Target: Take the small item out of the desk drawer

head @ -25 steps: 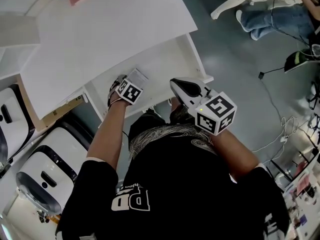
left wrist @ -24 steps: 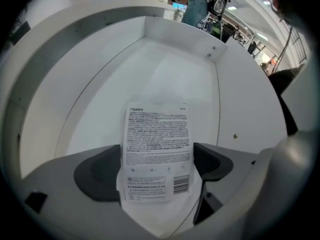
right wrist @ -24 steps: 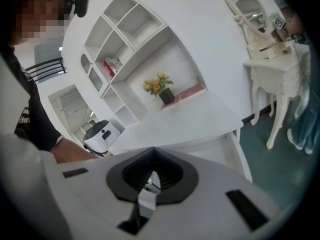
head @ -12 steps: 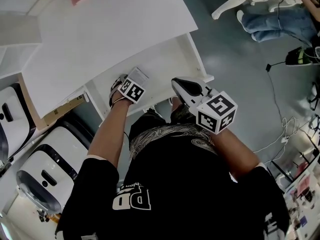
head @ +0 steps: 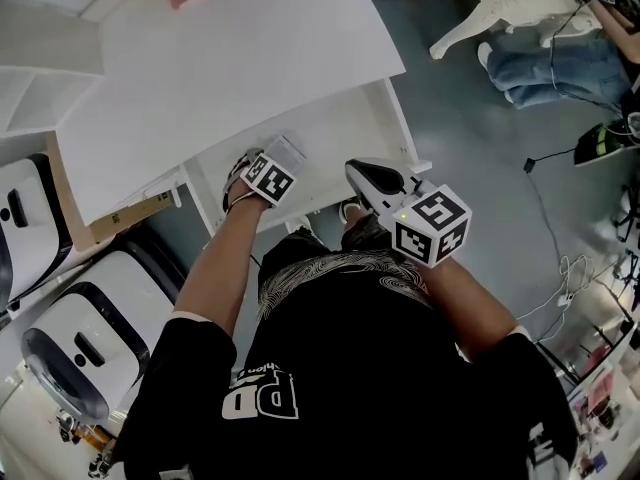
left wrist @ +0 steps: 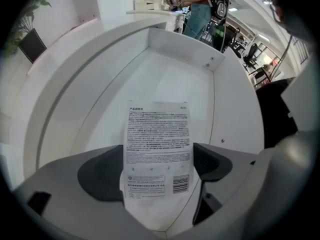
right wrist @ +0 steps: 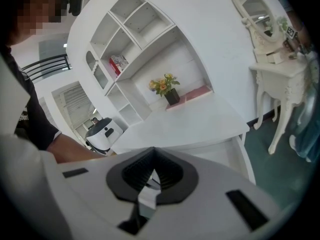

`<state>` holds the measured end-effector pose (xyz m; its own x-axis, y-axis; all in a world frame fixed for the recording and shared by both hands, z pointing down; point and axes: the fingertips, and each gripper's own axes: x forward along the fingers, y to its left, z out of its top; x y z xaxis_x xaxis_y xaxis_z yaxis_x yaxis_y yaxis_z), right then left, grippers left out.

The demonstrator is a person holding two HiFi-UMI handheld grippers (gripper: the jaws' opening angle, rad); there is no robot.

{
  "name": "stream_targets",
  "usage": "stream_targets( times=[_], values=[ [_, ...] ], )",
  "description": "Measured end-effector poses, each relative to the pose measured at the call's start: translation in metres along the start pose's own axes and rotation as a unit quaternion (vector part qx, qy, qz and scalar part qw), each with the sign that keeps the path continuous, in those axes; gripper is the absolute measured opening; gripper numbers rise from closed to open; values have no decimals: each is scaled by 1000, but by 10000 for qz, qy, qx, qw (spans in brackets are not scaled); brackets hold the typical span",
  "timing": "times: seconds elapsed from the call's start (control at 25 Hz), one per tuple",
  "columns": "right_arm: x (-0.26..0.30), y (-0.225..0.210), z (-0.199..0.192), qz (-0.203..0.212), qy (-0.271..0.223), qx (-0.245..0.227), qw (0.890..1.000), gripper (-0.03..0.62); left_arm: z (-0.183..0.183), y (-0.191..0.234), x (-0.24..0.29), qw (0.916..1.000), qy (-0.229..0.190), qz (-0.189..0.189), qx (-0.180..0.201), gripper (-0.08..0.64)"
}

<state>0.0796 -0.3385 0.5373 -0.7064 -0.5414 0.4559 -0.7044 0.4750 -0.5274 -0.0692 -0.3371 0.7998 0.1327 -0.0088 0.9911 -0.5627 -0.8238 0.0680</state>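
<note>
A white printed packet (left wrist: pixel 157 149) stands upright between the jaws of my left gripper (left wrist: pixel 157 170), which is shut on it. Behind it lies the open white drawer (left wrist: pixel 170 79), bare inside. In the head view the left gripper (head: pixel 272 165) holds the packet (head: pixel 285 151) just above the drawer (head: pixel 345 133) that juts out from under the white desk (head: pixel 220 68). My right gripper (head: pixel 358 171) hovers at the drawer's front right corner, its dark jaws closed together with nothing in them. In the right gripper view that gripper (right wrist: pixel 152 178) points toward the desk top (right wrist: pixel 200 119).
White rounded appliances (head: pixel 70 353) and a cardboard box (head: pixel 130 216) sit to the left of the desk. White furniture legs (head: pixel 470 13), a person's jeans (head: pixel 545 63) and cables (head: pixel 560 258) are on the floor at right. Wall shelves and a flower vase (right wrist: pixel 167 90) stand behind the desk.
The head view has shifted slightly. Both grippers keep nearly the same place over the drawer, and the left one still grips the packet.
</note>
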Motion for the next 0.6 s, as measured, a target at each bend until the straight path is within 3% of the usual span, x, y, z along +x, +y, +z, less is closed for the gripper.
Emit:
stream_targets(
  times=[0.36, 0.6],
  values=[
    [7, 40, 7, 145, -134, -230, 9995, 9, 2, 0, -52, 9989, -453, 100, 69, 439],
    [4, 60, 8, 143, -224, -389, 9989, 9, 14, -4, -100, 9924, -1206, 58, -219, 439]
  ],
)
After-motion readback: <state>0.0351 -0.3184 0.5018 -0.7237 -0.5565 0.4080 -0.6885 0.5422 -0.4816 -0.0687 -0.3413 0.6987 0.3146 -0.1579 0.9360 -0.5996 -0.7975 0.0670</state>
